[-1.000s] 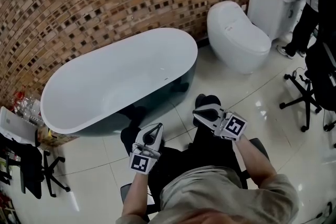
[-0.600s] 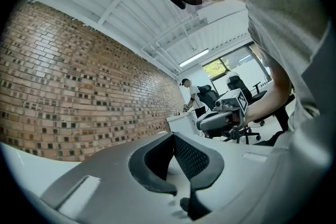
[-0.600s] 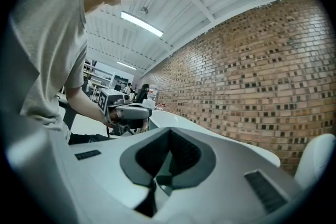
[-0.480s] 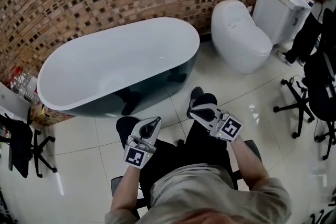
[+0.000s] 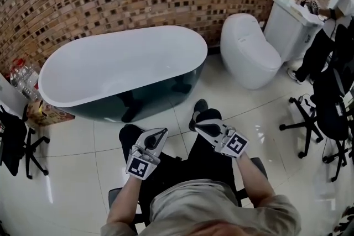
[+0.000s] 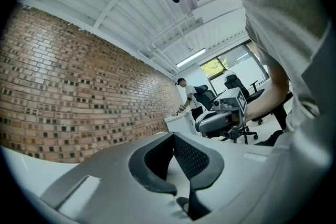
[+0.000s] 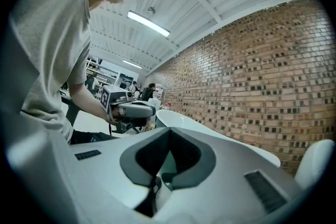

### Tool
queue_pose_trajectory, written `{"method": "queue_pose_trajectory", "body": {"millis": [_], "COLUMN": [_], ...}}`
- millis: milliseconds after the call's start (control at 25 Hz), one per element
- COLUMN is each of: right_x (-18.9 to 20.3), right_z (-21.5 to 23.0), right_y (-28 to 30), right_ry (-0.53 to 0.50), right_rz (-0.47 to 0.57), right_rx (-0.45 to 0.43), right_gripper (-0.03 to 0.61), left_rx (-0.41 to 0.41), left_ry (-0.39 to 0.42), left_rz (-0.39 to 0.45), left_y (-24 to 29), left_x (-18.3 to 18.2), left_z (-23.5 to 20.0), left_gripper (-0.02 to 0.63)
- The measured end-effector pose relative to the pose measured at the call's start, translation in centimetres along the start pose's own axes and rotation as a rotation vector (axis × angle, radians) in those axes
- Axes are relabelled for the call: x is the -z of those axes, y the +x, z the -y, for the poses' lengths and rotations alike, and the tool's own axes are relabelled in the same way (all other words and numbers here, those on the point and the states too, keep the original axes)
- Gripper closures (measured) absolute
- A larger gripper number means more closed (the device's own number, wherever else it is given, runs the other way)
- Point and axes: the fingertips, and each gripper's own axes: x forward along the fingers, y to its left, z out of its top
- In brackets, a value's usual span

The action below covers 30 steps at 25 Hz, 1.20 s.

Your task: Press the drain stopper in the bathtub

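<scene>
The white oval bathtub [image 5: 119, 66] with a dark outer shell stands against the brick wall. Its inside looks plain white and no drain stopper shows in any view. I sit on a chair a floor tile or so back from it. My left gripper [image 5: 159, 133] is held over my left knee and my right gripper [image 5: 200, 127] over my right knee, both pointing toward the tub. Both are shut with nothing between the jaws. In the right gripper view my right gripper [image 7: 168, 134] faces the tub rim [image 7: 210, 139]. In the left gripper view my left gripper [image 6: 174, 139] faces the brick wall.
A white toilet [image 5: 249, 50] with its cistern [image 5: 293, 22] stands right of the tub. A person [image 5: 326, 30] stands by the cistern. Black office chairs [image 5: 323, 113] are at the right and one [image 5: 14, 143] at the left. A box with bottles [image 5: 33, 102] sits by the tub's left end.
The head view has pulled back and swung, so the tub sits higher and smaller in frame. Both grippers have slid slightly left and stay shut over my knees.
</scene>
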Motion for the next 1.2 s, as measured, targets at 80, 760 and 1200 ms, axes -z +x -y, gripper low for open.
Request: {"method": "queue_pose_trajectory", "body": {"millis": [80, 760, 1200], "right_x": [0.1, 0.4, 0.7], "right_z": [-0.3, -0.6, -0.6], "right_y": [-0.3, -0.6, -0.6], "right_ry": [0.0, -0.045, -0.055], "right_rz": [-0.001, -0.026, -0.045], "right_rx": [0.001, -0.008, -0.013], "right_gripper": [0.578, 0.578, 0.577], "left_rx": [0.001, 0.01, 0.018], "left_ry": [0.008, 0.063, 0.082], "left_rz": [-0.008, -0.026, -0.051], "left_y": [-0.2, -0.1, 0.3], "left_x": [0.1, 0.2, 0.4], "left_z": [0.5, 1.5, 1.9], "left_gripper": [0.605, 0.604, 0.605]}}
